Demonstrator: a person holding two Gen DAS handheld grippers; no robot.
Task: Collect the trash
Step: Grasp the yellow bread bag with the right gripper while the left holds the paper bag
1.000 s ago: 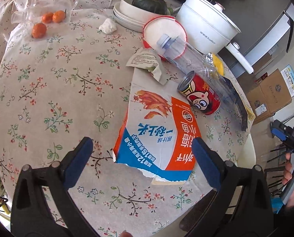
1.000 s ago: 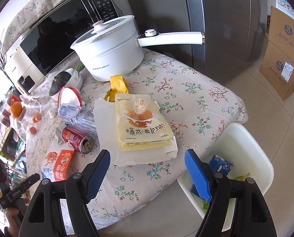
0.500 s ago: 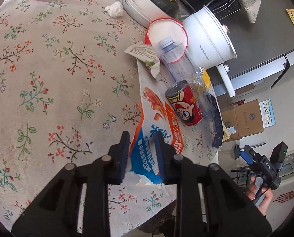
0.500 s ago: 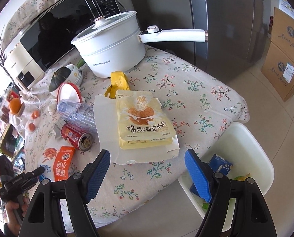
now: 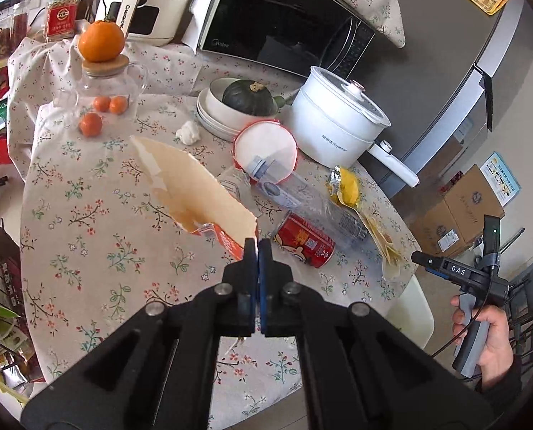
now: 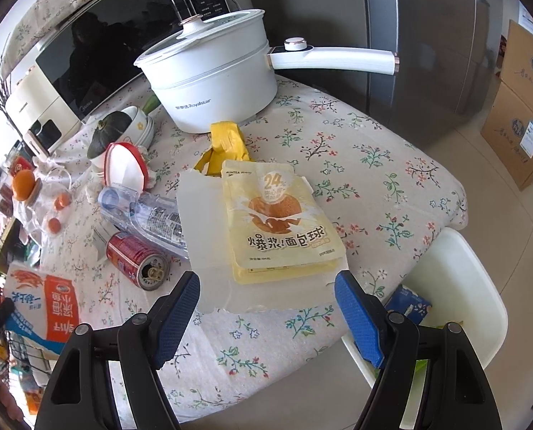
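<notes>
The torn carton (image 5: 198, 193) is pinched by the left gripper (image 5: 257, 251); the bin (image 6: 460, 286) lies off the table's edge, nearer the spread right gripper (image 6: 266, 304)

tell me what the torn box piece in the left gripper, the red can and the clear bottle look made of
Torn box piece: thin cardboard, printed outside, plain tan inside, ragged fibrous edges; the left gripper is shut on it.
Red can: looks like metal, glossy printed wall, bare silvery top with pull-tab opening.
Clear bottle: thin transparent plastic, probably; it is creased and crumpled.
</notes>
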